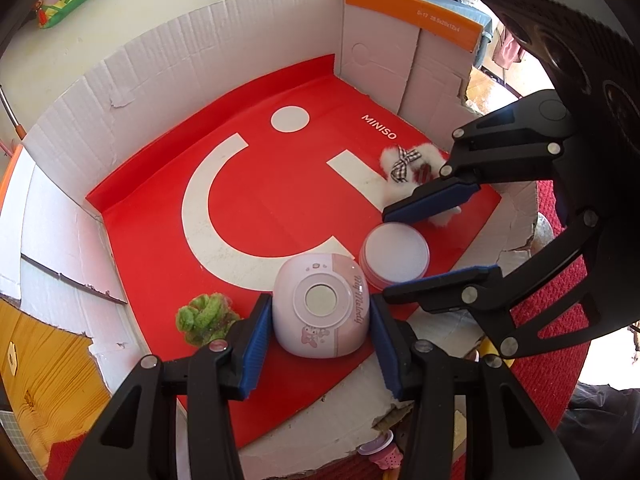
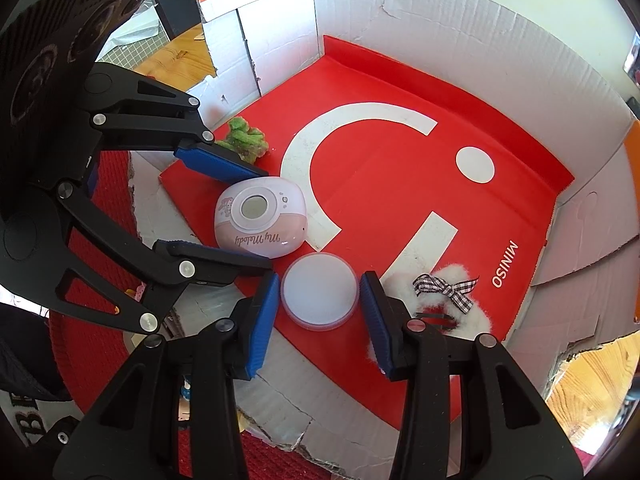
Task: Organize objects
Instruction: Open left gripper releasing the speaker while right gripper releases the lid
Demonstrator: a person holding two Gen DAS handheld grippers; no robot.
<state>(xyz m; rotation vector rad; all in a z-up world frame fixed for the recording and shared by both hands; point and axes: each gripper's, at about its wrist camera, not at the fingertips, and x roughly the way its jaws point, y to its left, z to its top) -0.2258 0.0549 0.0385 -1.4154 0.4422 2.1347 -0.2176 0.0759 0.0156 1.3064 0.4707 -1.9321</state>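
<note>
I am holding my left gripper [image 1: 318, 320] down over one pink My Melody case [image 1: 321, 305], a rounded box lying flat with its round window facing up; its blue pads [image 1: 254, 346] are standing to either side of the case, close to its flanks, but I cannot tell whether they are pressing on it. The lettering on the case is running along its right edge in the left wrist view. I am holding my right gripper [image 2: 319, 296] over one round white-lidded jar [image 2: 319, 295], which is sitting upright with its flat lid up; being round, it has no long axis, and the pads are flanking it with a thin gap showing on each side, so the jaws are partly open and gripping nothing. Case and jar are lying just beside each other near the torn front edge of one white cardboard box [image 1: 224, 36], on one red Miniso bag [image 1: 256, 184] that is lining its floor. One green fuzzy scrunchie [image 1: 204, 319] is lying left of the case, just outside the left pad. One white fluffy hair clip [image 2: 452, 292] with a checked bow is lying right of the jar, its long axis running across the right wrist view.
</note>
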